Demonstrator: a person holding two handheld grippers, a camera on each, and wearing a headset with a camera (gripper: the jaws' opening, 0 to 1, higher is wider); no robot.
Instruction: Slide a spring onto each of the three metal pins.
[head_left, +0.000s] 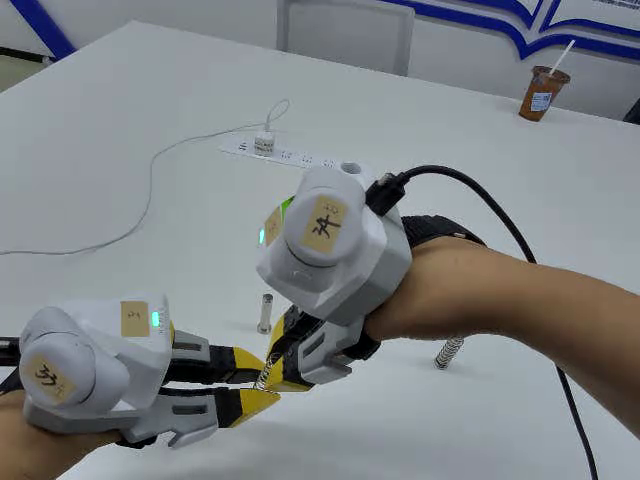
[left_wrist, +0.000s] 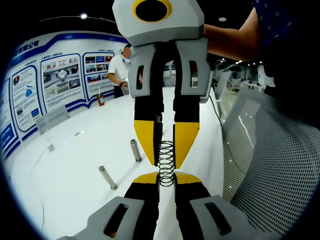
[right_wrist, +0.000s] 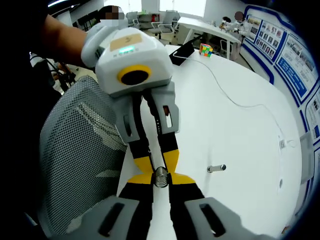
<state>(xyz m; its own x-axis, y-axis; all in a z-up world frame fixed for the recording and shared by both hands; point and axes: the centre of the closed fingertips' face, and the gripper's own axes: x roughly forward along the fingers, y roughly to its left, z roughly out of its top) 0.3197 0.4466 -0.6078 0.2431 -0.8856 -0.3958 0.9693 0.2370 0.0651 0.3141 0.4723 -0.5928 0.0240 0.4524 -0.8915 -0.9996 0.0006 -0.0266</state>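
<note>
A small steel spring (head_left: 265, 372) hangs low over the white table (head_left: 120, 140), caught between both grippers, which meet tip to tip. My left gripper (head_left: 256, 382) comes in from the lower left and is shut on one end of the spring (left_wrist: 166, 162). My right gripper (head_left: 281, 366) reaches down from above, its yellow fingers (left_wrist: 186, 140) pressed on the spring's other end (right_wrist: 160, 176). A bare metal pin (head_left: 266, 313) stands just behind them. Another pin wearing a spring (head_left: 449, 352) stands to the right, under the forearm.
A white power strip (head_left: 285, 155) with a thin white cable lies further back. A drink cup with a straw (head_left: 543, 92) stands at the far right edge. A black cable (head_left: 500, 220) trails from the right gripper. A grey mesh chair (right_wrist: 80, 150) is beside the table.
</note>
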